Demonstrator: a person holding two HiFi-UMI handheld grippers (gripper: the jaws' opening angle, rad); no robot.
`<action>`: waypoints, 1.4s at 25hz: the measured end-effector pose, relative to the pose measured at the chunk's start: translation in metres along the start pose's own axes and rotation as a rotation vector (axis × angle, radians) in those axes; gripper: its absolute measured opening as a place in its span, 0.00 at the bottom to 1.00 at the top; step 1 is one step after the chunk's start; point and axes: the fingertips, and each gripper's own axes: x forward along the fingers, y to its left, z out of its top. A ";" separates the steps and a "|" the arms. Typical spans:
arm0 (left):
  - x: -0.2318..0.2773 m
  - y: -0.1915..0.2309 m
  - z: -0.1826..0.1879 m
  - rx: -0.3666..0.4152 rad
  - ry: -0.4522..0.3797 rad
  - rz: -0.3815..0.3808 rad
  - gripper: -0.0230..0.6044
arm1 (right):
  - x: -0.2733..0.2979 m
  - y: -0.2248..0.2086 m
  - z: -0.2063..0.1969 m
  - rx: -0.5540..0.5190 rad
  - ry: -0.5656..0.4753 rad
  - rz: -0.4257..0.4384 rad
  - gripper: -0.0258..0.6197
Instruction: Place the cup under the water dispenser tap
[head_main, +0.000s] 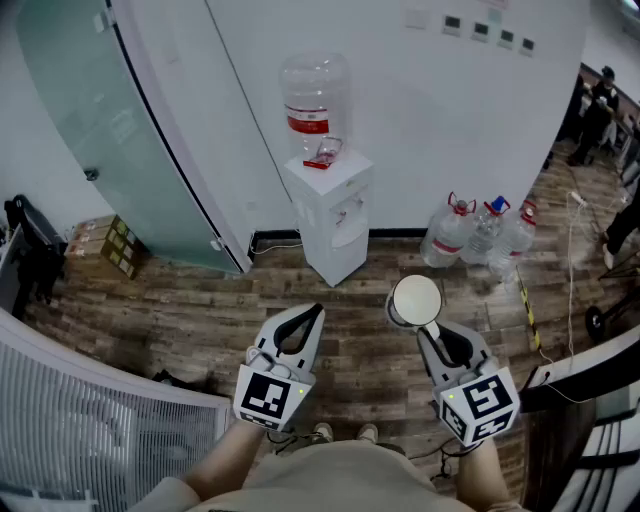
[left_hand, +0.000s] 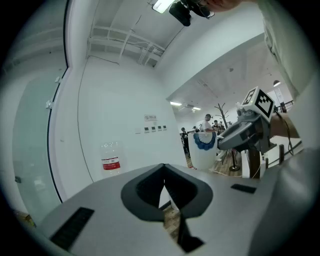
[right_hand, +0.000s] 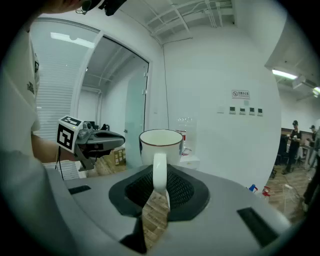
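1. Task thing: the white mug (head_main: 416, 300) is upright and looks empty. It hangs in the air above the wood-pattern floor (head_main: 190, 320), carried by its handle.
2. Right tongs (head_main: 432, 335): closed on the mug's handle, which stands vertical between the pads. The mug body sits just beyond the tips.
3. Left tongs (head_main: 305, 318): jaws together at the tips with nothing between them, held beside the right tongs.
4. Progress, as judged: the grasp is made, but the mug is well apart from the water dispenser (head_main: 335, 215). The approach, the setting-down under the tap and the release all remain.
5. Target: a white cabinet against the wall, topped by an inverted bottle (head_main: 315, 100) with a red label. The taps on its front are too small to tell apart.
6. Surroundings: spare water bottles (head_main: 480, 235) stand beside the wall to the dispenser's right. Cardboard boxes (head_main: 115, 245) sit near a frosted glass door (head_main: 90, 120).
7. Obstruction: no object lies on the floor between mug and dispenser.
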 end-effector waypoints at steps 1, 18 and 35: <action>-0.001 -0.001 -0.001 0.002 0.002 0.000 0.05 | -0.001 0.001 -0.002 0.003 0.000 0.001 0.14; 0.017 -0.024 0.000 0.001 0.021 -0.027 0.05 | -0.020 -0.026 -0.025 0.032 0.012 -0.019 0.14; 0.064 -0.071 -0.005 -0.016 0.035 -0.012 0.05 | -0.039 -0.085 -0.063 0.067 0.011 -0.026 0.14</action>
